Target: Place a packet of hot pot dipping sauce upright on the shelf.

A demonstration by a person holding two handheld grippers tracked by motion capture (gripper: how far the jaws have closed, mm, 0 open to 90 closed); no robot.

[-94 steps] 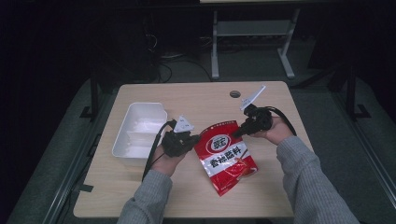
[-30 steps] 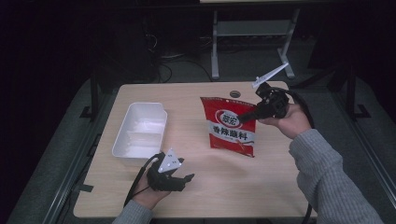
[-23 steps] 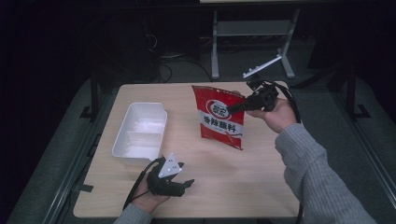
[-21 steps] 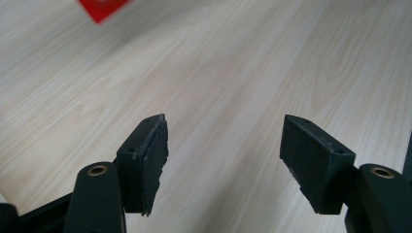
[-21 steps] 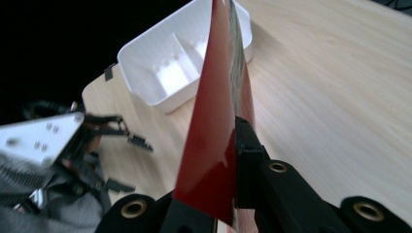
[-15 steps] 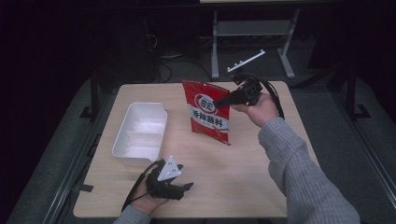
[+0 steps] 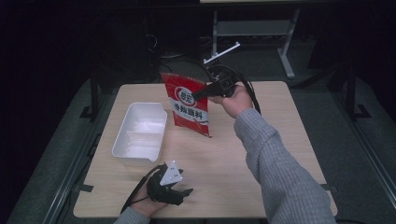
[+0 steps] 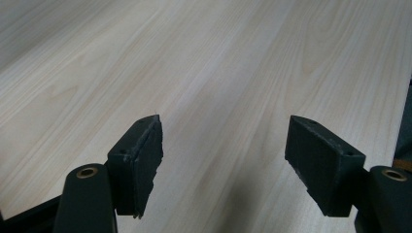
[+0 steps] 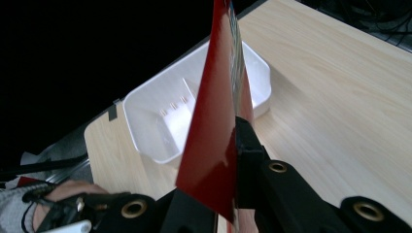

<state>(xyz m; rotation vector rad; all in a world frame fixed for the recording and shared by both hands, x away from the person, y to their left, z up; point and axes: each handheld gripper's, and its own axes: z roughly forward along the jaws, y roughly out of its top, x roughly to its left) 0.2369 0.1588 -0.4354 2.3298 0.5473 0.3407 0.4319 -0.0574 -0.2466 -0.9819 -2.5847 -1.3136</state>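
Observation:
A red snack bag [image 7: 189,105] with white print hangs in the air over the table's far middle, just right of a white two-compartment tray [image 7: 140,133]. My right gripper [image 7: 200,94] is shut on the bag's upper right edge. In the right gripper view the bag [image 9: 218,111] stands edge-on between the jaws of the right gripper [image 9: 231,141], with the tray [image 9: 145,121] behind it. My left gripper [image 7: 181,193] rests at the table's near edge. In the left gripper view the left gripper [image 8: 223,160] has just been opening, with only bare wood between its fingers.
The light wooden table [image 7: 280,140] has bare surface to the right of the bag and in front of it. A dark floor surrounds the table, and a metal stand [image 7: 252,28] rises behind it. Cables trail from both grippers.
My right hand has carried the hanging bag leftward toward the tray. The left gripper has stayed at the near edge and its jaws have spread a little.

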